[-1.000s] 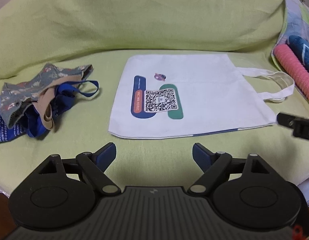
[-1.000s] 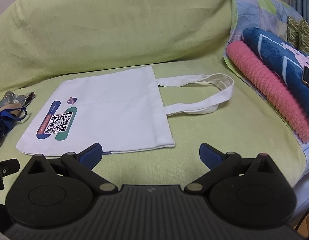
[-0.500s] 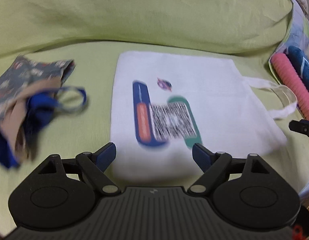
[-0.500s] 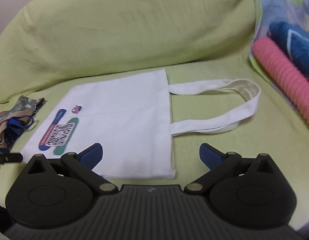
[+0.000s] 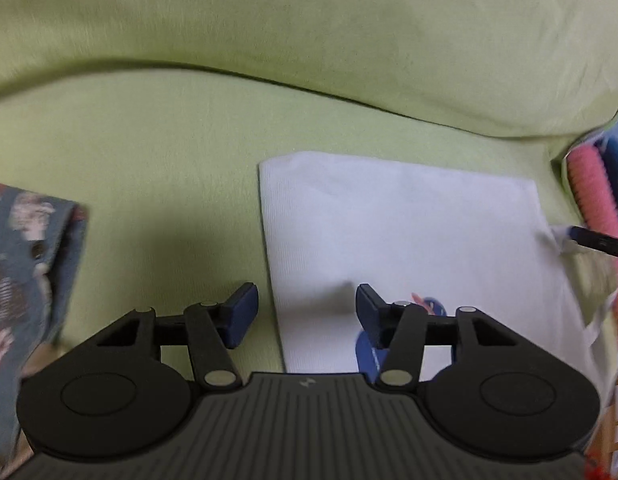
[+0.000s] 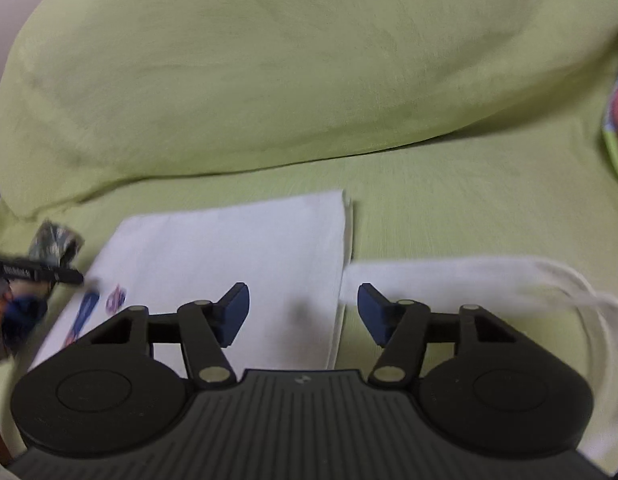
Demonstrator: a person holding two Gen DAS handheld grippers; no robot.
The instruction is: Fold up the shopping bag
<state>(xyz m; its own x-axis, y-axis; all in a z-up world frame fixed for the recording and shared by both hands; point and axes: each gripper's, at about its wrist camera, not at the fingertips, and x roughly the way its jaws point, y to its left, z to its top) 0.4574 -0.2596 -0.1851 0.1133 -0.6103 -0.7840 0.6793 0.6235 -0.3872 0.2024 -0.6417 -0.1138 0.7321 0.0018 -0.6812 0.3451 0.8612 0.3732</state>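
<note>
I am at the reach-in step: nothing is gripped yet, and the white shopping bag lies flat and unfolded on the green cover.

My left tongs are spread wide and hold nothing. They hang low over the bag's closed bottom edge, which runs away from me between the two fingers: the left pad is over bare green, the right pad over white cloth beside the printed logo. Off to the left of these tongs sits a patterned cloth pouch, clear of the bag.

My right tongs are likewise spread and empty. They straddle the bag's mouth edge, left pad over the cloth, right pad over the near handle strap, which loops away to the right.

So the bag's long axis runs left to right between my two tools, bottom toward the left one, handles pointing right.

Next, I judge, each tool must drop onto its own end, pinch a near corner through both layers, and lift together; the straps may need tucking first. Motion blur hides finer detail.
</note>
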